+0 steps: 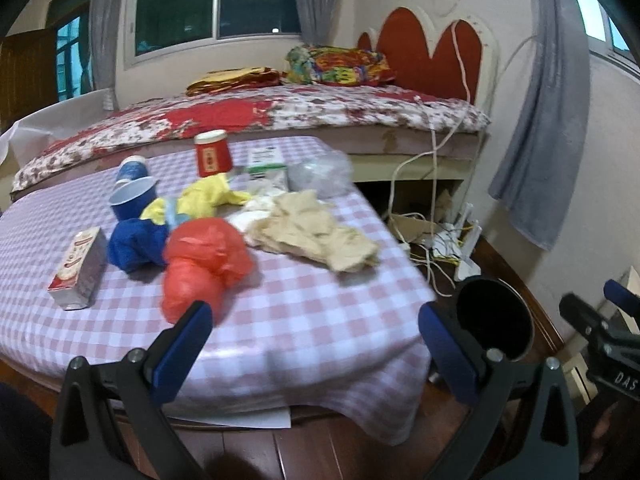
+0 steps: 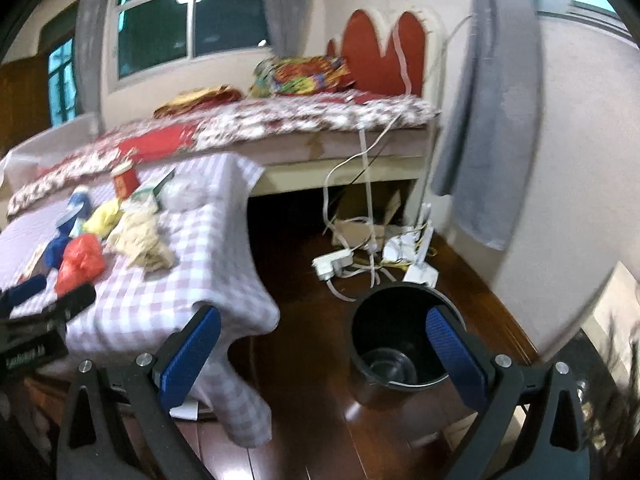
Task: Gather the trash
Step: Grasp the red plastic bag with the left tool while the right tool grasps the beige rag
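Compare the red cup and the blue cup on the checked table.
The red cup stands with its wide end down on the table; the blue cup lies tipped, its open mouth facing the camera. The red cup carries a printed label; the blue cup looks plain. Both look like small paper cups among the trash.

The left tool (image 1: 312,332) hung wide open and empty over the table's (image 1: 304,320) near edge. A red plastic bag (image 1: 200,264) lay just beyond its left finger, with crumpled beige paper (image 1: 316,232) toward the right edge. A black bin (image 1: 494,316) stood on the floor beside the table.
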A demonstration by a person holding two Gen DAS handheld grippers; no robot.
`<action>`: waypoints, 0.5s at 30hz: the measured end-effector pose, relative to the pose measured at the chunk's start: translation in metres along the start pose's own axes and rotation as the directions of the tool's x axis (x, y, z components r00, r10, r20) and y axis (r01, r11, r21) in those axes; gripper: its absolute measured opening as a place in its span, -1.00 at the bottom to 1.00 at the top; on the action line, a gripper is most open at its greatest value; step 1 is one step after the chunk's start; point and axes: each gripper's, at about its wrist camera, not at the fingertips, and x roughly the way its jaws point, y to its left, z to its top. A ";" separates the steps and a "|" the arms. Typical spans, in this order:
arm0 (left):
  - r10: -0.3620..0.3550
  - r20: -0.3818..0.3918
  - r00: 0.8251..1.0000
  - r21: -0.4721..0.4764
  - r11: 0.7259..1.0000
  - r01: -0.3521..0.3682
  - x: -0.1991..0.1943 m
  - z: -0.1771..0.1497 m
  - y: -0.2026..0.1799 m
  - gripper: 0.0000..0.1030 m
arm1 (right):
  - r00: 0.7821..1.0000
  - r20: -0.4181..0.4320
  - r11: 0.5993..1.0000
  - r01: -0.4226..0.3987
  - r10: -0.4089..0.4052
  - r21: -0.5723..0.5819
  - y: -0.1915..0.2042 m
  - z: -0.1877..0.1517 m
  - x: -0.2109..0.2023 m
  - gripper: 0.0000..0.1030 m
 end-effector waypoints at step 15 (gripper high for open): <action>0.120 -0.054 0.991 -0.092 0.988 -0.125 0.030 0.006 0.081 0.99 | 0.981 -0.023 0.971 -0.192 0.190 -0.144 0.067 0.019 0.041 0.99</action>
